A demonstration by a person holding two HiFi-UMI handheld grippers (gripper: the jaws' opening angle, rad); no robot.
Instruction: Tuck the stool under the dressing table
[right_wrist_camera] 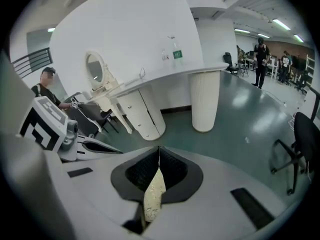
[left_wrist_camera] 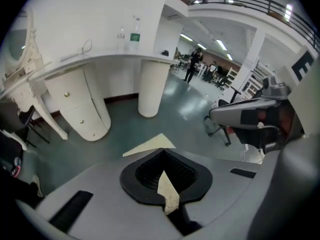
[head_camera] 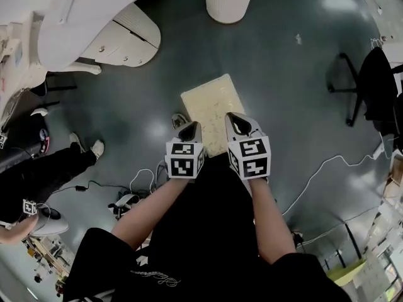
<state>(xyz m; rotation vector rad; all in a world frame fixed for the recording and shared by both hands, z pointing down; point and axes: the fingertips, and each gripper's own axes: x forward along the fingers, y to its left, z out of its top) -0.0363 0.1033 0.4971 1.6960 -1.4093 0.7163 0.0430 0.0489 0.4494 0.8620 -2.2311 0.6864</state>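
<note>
Head view: stool (head_camera: pixel 212 112) on open floor, apart from dressing table (head_camera: pixel 75 24); I hold left gripper (head_camera: pixel 191 131) and right gripper (head_camera: pixel 242 124) above its near edge. Only the gripper views confirm both jaws closed, empty.

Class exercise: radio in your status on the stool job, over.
Left gripper and right gripper jaws shut, empty, above near edge of stool. Stool apart from dressing table, not tucked. Dark chair beside table, may obstruct.
</note>
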